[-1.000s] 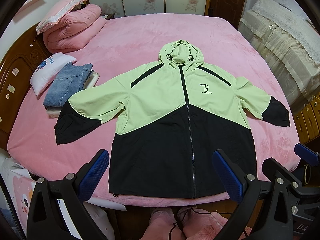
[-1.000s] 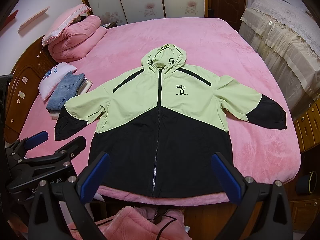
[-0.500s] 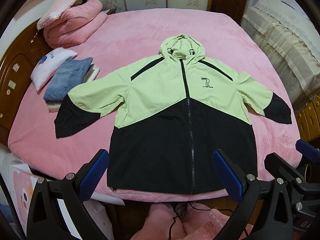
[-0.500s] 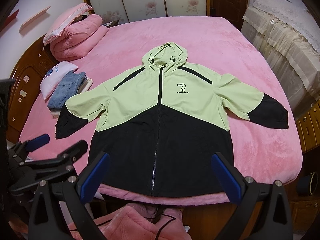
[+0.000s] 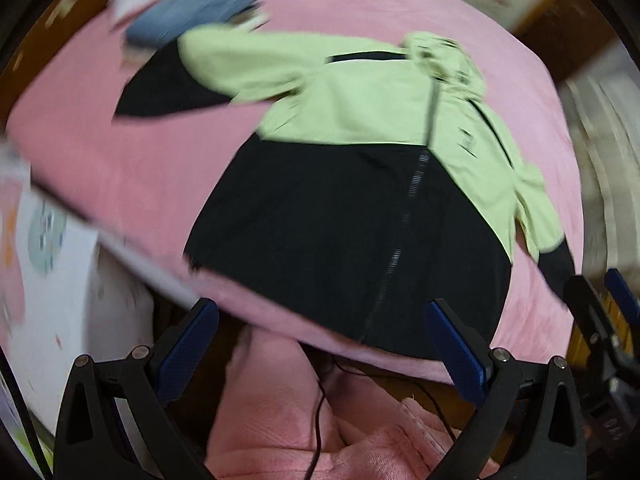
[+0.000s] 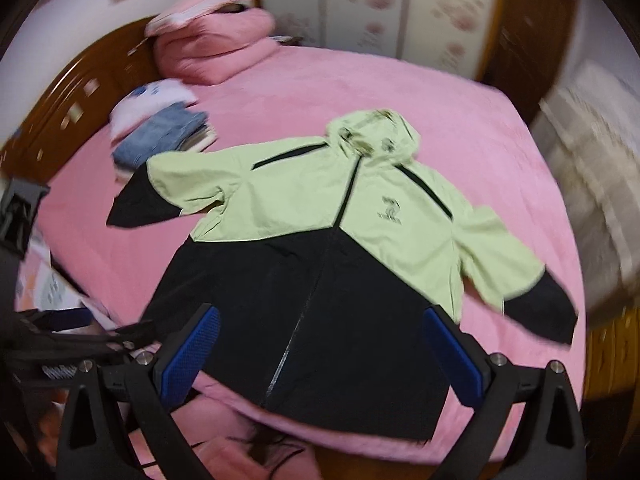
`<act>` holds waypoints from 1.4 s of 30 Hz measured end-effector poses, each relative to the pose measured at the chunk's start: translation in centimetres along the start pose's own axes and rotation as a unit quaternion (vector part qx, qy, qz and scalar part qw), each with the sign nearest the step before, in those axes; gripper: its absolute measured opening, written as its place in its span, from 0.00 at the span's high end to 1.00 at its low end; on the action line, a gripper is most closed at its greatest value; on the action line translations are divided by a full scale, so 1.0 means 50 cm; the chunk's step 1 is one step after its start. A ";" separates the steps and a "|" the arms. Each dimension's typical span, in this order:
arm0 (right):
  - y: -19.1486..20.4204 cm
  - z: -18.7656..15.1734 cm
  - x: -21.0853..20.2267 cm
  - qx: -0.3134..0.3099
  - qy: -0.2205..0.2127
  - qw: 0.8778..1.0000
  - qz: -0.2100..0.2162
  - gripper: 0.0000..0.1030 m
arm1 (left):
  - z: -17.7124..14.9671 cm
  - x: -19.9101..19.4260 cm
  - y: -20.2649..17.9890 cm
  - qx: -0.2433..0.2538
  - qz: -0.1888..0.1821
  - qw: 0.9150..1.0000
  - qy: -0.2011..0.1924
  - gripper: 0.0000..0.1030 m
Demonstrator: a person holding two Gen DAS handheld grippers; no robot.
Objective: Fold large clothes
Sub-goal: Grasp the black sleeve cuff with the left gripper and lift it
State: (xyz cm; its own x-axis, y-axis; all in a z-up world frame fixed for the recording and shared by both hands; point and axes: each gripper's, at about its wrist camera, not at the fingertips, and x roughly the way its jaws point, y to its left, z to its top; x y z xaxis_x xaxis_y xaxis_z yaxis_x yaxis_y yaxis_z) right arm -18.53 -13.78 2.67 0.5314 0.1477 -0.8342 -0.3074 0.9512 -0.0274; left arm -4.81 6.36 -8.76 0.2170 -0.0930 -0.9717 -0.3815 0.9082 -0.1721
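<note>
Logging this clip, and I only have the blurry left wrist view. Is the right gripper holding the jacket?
Observer: No. The right gripper is open and empty, near the jacket and its black hem.
Operator: The sleeve at my right edge is partly hidden. Is it folded in?
Observer: Not yet. That sleeve lies spread flat, its black cuff on the bed.
Operator: Anything beyond the jeans?
Observer: A folded pink quilt sits by the headboard.
</note>
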 end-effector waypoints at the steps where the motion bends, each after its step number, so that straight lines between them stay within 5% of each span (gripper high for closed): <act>1: 0.012 0.001 0.005 -0.019 -0.009 1.000 -0.001 0.01 | -0.003 0.005 0.030 -0.027 -0.004 1.000 0.006 0.01; 8: 0.138 0.017 0.057 -0.129 -0.003 0.990 0.047 0.02 | 0.044 0.019 0.194 -0.126 -0.083 0.989 0.007 0.01; 11: 0.199 0.033 0.072 -0.167 -0.014 0.984 0.062 0.02 | 0.117 0.028 0.286 -0.168 -0.103 0.980 -0.032 0.01; 15: 0.283 0.078 0.117 -0.177 -0.018 0.981 0.082 0.02 | 0.222 0.084 0.402 -0.238 -0.112 0.964 -0.038 0.01; 19: 0.338 0.130 0.206 -0.104 0.026 0.989 0.104 0.02 | 0.333 0.173 0.520 -0.295 -0.127 0.947 -0.030 0.04; 25: 0.386 0.178 0.378 0.028 0.104 0.991 0.079 0.02 | 0.466 0.316 0.656 -0.358 -0.102 0.927 -0.037 0.35; 26: 0.393 0.184 0.408 0.046 0.117 0.990 0.069 0.02 | 0.483 0.351 0.686 -0.380 -0.105 0.918 -0.032 0.46; 31: 0.398 0.199 0.499 0.131 0.144 0.979 0.057 0.02 | 0.527 0.467 0.782 -0.444 -0.130 0.886 -0.033 0.64; 38: 0.385 0.188 0.554 0.186 0.152 0.970 0.037 0.02 | 0.578 0.508 0.832 -0.446 -0.139 0.878 -0.103 0.66; 39: 0.382 0.181 0.559 0.186 0.155 0.970 0.036 0.02 | 0.585 0.510 0.832 -0.445 -0.134 0.879 -0.109 0.69; 41: 0.377 0.167 0.565 0.186 0.160 0.969 0.034 0.02 | 0.598 0.505 0.824 -0.436 -0.110 0.885 -0.122 0.89; 42: 0.373 0.160 0.567 0.187 0.163 0.968 0.030 0.02 | 0.601 0.497 0.813 -0.432 -0.105 0.886 -0.131 0.90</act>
State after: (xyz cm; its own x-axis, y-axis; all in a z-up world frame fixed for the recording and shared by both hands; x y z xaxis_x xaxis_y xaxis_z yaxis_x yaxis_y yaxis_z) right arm -2.87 10.31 -17.10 0.2254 0.1700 -0.9593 0.0096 0.9842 0.1767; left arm 12.06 53.22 -35.07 0.5217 -0.0224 -0.8529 -0.8293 0.2214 -0.5131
